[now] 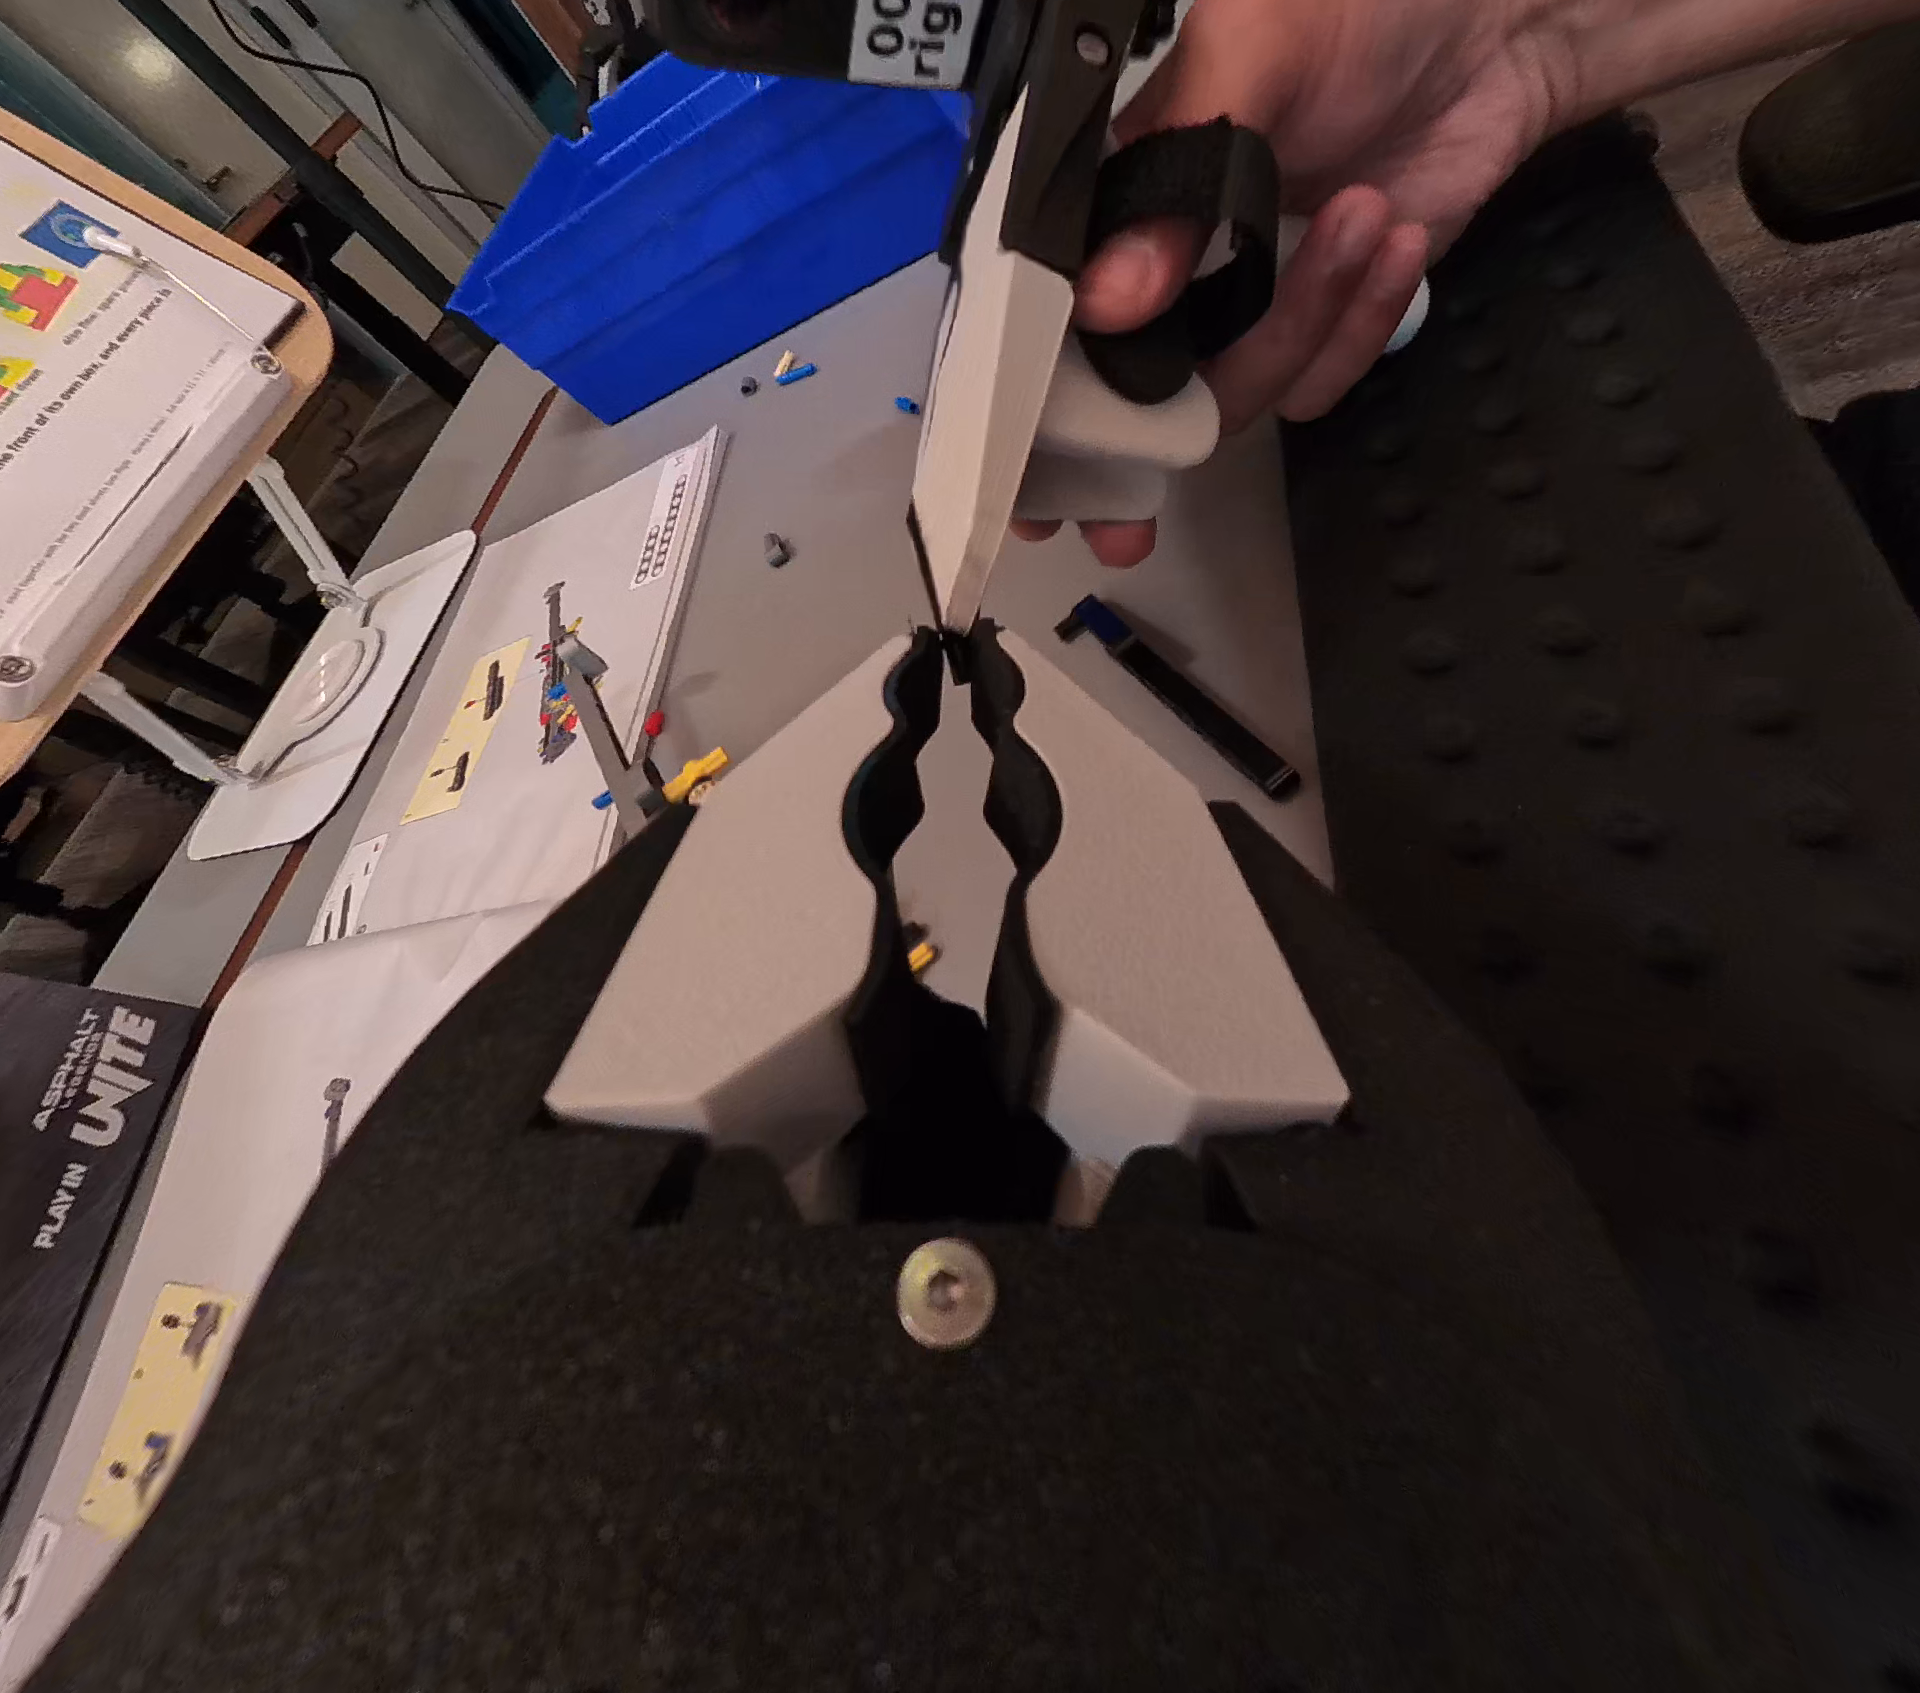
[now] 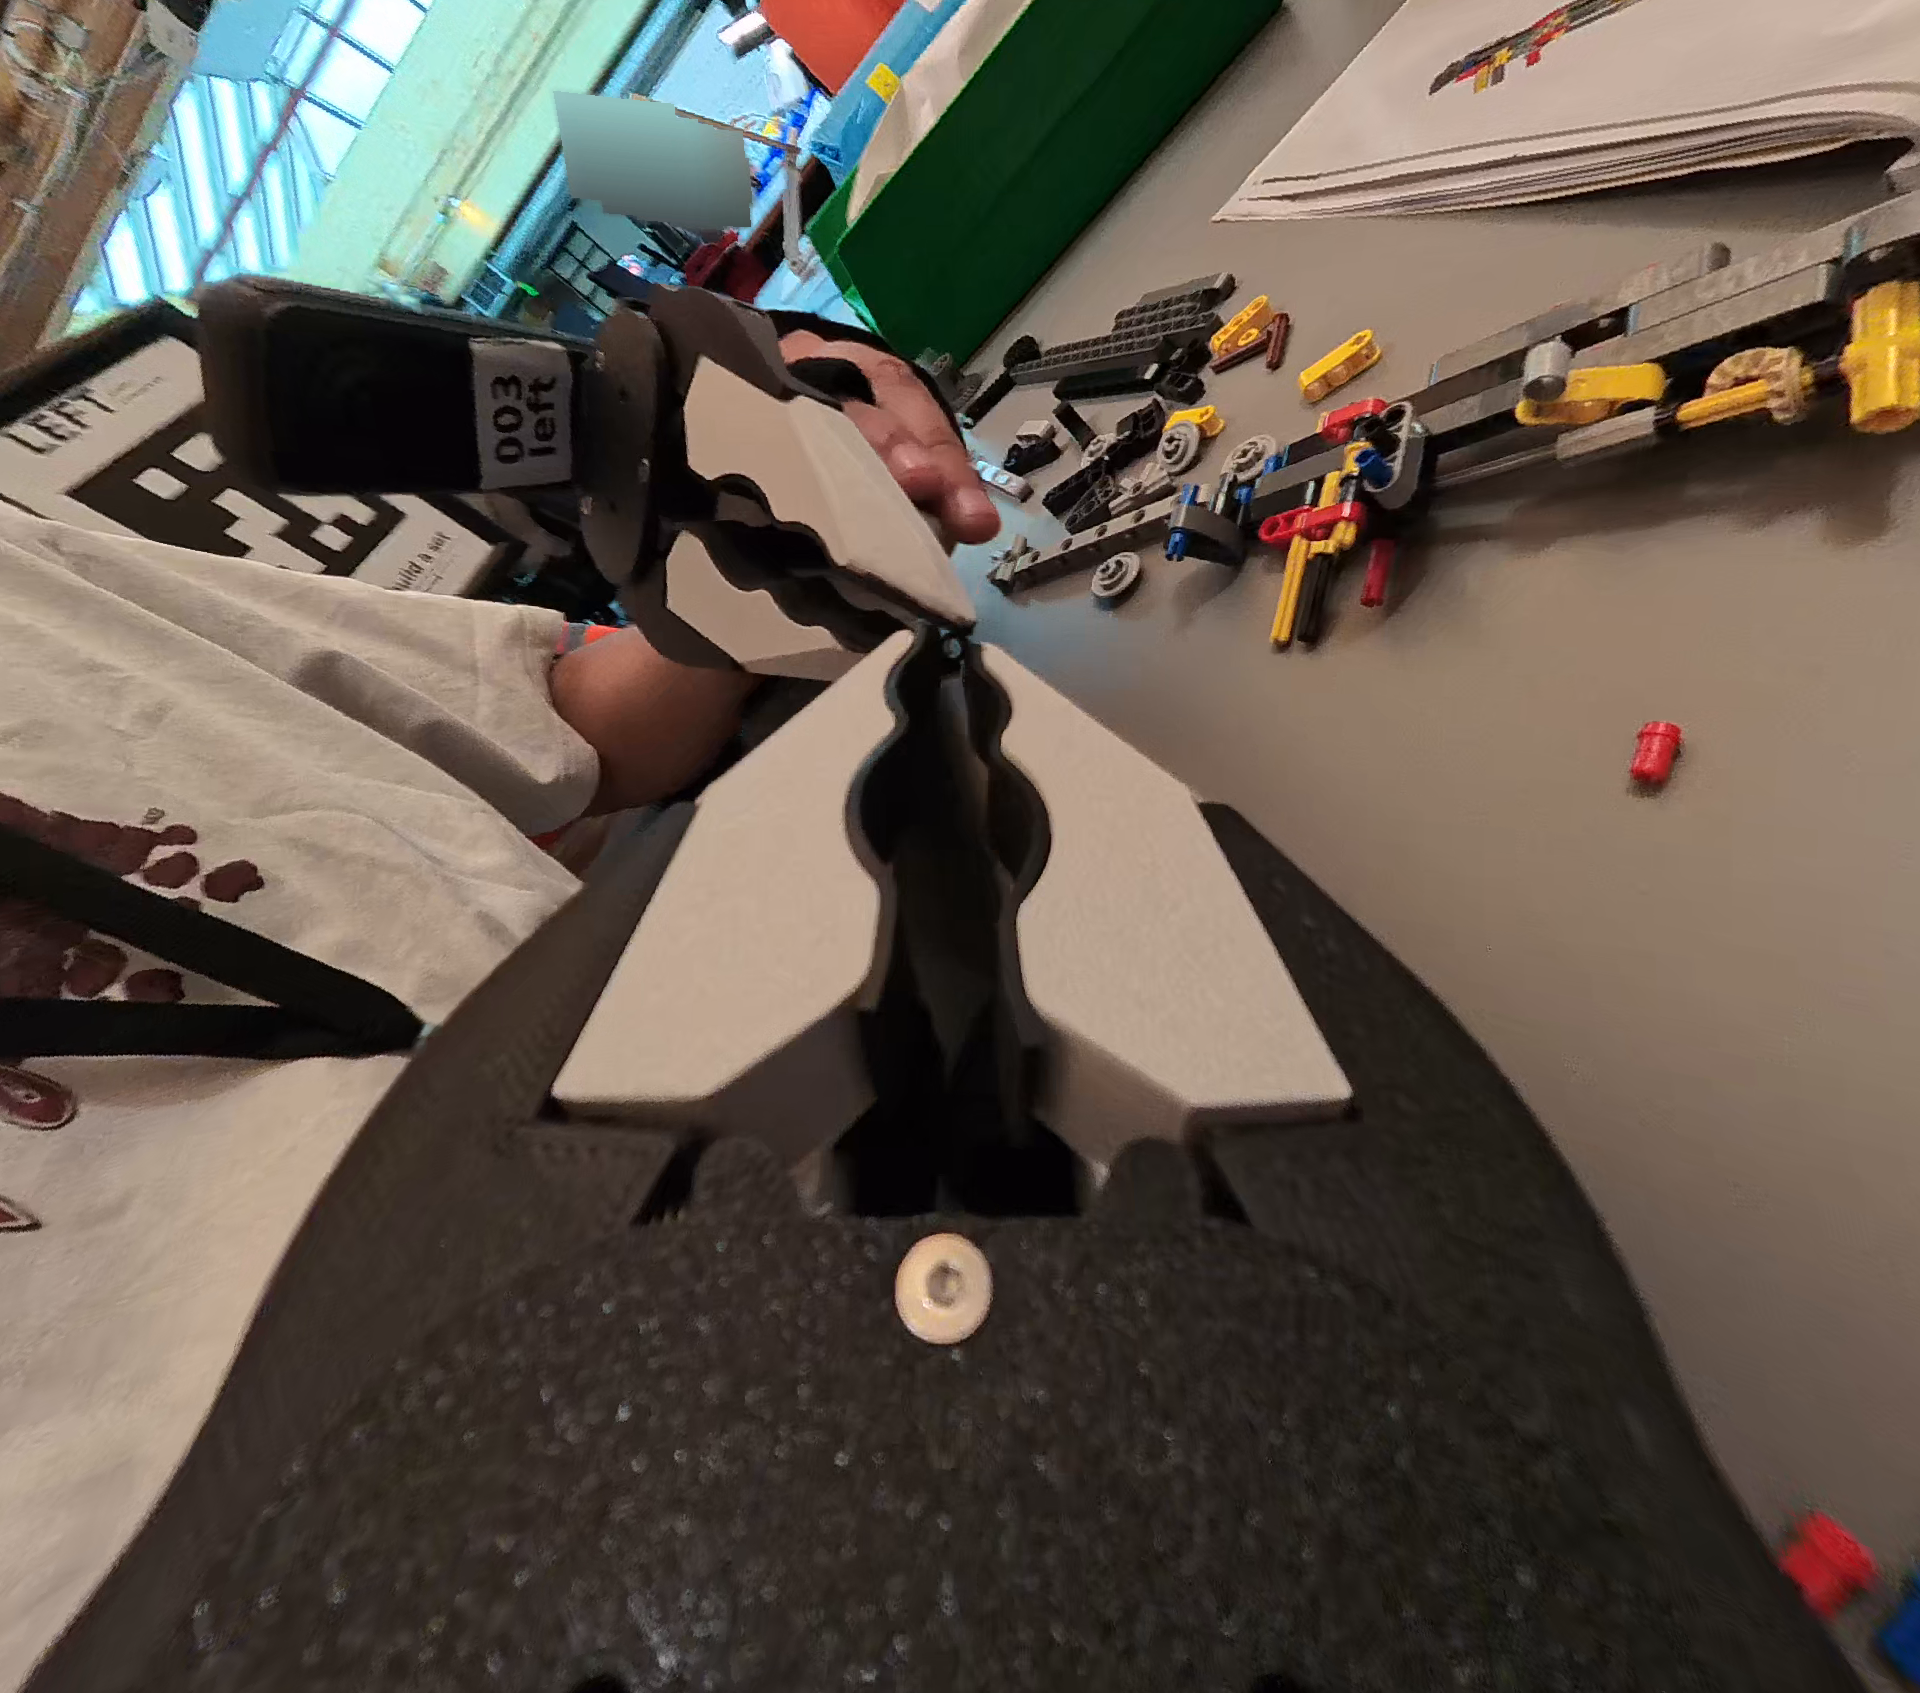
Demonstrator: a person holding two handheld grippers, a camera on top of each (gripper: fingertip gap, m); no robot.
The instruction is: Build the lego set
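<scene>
Both grippers meet tip to tip above the grey table (image 1: pixel 831 500). My left gripper (image 1: pixel 951 641) is shut, its tips pinching a small black lego piece (image 1: pixel 957 664). My right gripper (image 2: pixel 948 644) comes down from above in the left wrist view (image 1: pixel 961 594) and is shut on the same small black piece (image 2: pixel 953 649), which shows a round hole. The left gripper also shows in the right wrist view (image 2: pixel 940 609). The partly built grey, yellow and red lego model (image 2: pixel 1621 386) lies on the table beyond, and also shows in the left wrist view (image 1: pixel 623 760).
Several loose lego pieces (image 2: pixel 1153 438) lie by the model, and a red pin (image 2: pixel 1654 750) lies apart. The open instruction booklet (image 1: pixel 561 667) is left, a blue bin (image 1: pixel 707 230) behind, a green bin (image 2: pixel 1049 116) far. A long black bar (image 1: pixel 1184 703) lies near a studded black mat (image 1: pixel 1610 760). The grippers are tip to tip, or close to it.
</scene>
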